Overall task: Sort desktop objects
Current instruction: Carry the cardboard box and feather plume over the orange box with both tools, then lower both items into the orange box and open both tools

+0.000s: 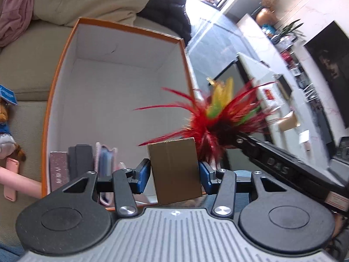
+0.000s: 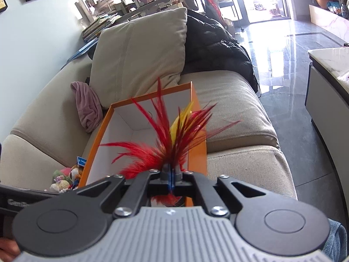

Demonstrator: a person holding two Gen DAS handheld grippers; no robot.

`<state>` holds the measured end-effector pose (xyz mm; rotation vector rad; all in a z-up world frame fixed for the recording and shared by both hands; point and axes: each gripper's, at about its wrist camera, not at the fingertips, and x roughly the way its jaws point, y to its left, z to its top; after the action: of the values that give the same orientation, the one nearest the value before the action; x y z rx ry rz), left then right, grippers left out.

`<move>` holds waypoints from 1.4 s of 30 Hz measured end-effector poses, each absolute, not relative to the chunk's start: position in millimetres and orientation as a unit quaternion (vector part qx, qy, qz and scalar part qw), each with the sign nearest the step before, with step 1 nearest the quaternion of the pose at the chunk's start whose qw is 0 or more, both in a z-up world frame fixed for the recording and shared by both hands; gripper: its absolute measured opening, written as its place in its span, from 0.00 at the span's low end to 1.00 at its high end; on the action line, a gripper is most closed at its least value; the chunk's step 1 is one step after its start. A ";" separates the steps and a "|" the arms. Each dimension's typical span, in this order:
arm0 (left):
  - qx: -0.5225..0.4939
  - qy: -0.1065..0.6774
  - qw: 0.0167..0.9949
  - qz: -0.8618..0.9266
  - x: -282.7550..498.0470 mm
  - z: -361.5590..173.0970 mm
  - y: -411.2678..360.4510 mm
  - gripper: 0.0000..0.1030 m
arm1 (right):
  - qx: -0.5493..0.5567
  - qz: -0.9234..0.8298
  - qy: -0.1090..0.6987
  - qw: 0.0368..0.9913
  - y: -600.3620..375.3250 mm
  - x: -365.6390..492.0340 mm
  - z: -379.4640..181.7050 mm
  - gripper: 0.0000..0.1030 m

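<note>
My left gripper (image 1: 174, 171) is shut on a small brown cardboard box (image 1: 175, 170), held upright over the near edge of an orange storage box (image 1: 122, 28) with a white inside. Several slim cases (image 1: 80, 163) stand in its near left corner. My right gripper (image 2: 171, 174) is shut on a red, yellow and green feather toy (image 2: 170, 139), held above the orange box (image 2: 197, 144). The feathers (image 1: 220, 118) and the right gripper's black arm (image 1: 283, 166) also show in the left wrist view, just right of the cardboard box.
The orange box sits on a beige sofa (image 2: 235, 113) with a cushion (image 2: 139, 56), a pink cloth (image 2: 87, 107) and a black jacket (image 2: 216, 45). Plush toys (image 2: 65, 178) lie left of the box. A white cabinet (image 2: 327, 83) stands at right.
</note>
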<state>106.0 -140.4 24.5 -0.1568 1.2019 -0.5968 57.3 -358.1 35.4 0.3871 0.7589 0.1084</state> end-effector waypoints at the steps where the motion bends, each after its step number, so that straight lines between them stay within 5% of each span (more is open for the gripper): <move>1: -0.065 0.560 0.781 -0.269 106.9 21.6 -140.7 0.53 | 0.184 0.055 0.370 0.909 -356.7 56.2 34.4 0.00; 21: 0.019 0.581 0.772 -0.258 98.0 6.8 -163.2 0.55 | 0.180 0.062 0.430 0.883 -345.9 50.7 2.0 0.00; 37: -0.049 0.535 0.796 -0.279 96.9 42.4 -123.7 0.54 | 0.146 0.060 0.448 0.880 -334.9 54.7 -4.9 0.01; 42: -0.059 0.516 0.817 -0.249 93.6 54.6 -96.8 0.54 | 0.119 0.052 0.437 0.890 -330.5 51.0 3.2 0.10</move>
<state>93.6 -96.8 54.6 -0.1253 1.1003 -0.5317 51.0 -330.5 3.2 0.2464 0.9082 0.1076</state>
